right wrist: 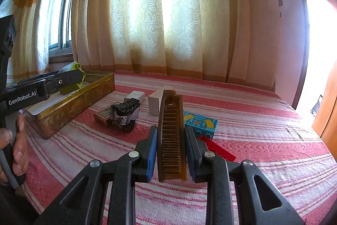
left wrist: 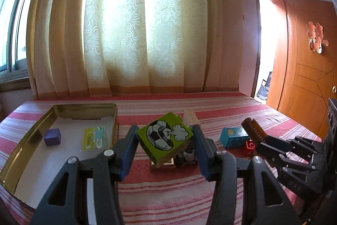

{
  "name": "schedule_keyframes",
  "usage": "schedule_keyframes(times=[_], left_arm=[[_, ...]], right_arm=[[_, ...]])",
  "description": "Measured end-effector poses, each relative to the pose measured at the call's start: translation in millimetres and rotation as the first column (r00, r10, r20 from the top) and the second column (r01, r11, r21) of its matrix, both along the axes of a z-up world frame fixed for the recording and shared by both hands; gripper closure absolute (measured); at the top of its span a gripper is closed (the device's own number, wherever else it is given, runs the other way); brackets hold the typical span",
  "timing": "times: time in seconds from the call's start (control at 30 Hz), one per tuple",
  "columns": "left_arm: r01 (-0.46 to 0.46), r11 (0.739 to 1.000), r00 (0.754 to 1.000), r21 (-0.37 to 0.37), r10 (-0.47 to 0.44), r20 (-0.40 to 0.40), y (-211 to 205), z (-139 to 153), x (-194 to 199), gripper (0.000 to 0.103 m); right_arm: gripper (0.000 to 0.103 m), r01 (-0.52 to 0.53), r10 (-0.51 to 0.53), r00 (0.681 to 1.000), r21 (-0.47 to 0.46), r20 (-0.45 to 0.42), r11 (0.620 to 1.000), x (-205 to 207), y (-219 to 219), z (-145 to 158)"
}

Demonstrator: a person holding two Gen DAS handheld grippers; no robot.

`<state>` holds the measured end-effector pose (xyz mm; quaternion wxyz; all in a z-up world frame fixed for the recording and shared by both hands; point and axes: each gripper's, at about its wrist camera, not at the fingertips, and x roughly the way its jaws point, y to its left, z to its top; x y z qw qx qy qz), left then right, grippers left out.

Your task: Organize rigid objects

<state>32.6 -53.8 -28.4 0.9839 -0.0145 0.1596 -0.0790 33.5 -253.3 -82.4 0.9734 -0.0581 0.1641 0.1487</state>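
My left gripper (left wrist: pixel 165 138) is shut on a green toy brick (left wrist: pixel 164 139) with a football picture, held tilted above the striped cloth. A gold tin (left wrist: pixel 27 140) lies to its left, with a purple block (left wrist: pixel 52 136) and a small packet (left wrist: pixel 94 138) inside. My right gripper (right wrist: pixel 171 140) is shut on a brown comb (right wrist: pixel 171 136), held on edge above the cloth. In the left wrist view the comb (left wrist: pixel 253 130) and right gripper (left wrist: pixel 261 140) sit at the right. In the right wrist view the green brick (right wrist: pixel 73 77) hangs over the tin (right wrist: pixel 69 107).
A blue toy brick (right wrist: pixel 201 122) and a red flat piece (right wrist: pixel 217 148) lie beyond the comb. A black clipper head (right wrist: pixel 125 115), a small gold case (right wrist: pixel 103 116), a white box (right wrist: pixel 154 103) and a white adapter (right wrist: pixel 135 96) lie mid-cloth. A person's hand (right wrist: pixel 16 140) grips the left handle.
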Motion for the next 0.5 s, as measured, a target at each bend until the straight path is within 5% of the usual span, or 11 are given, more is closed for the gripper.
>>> schedule_keyframes(times=[0.5], left_arm=[[-0.002, 1.000, 1.000, 0.003, 0.002, 0.005, 1, 2, -1, 0.052]], right_arm=[[0.076, 0.006, -0.007, 0.994, 0.009, 0.111, 1.000, -18, 0, 5]])
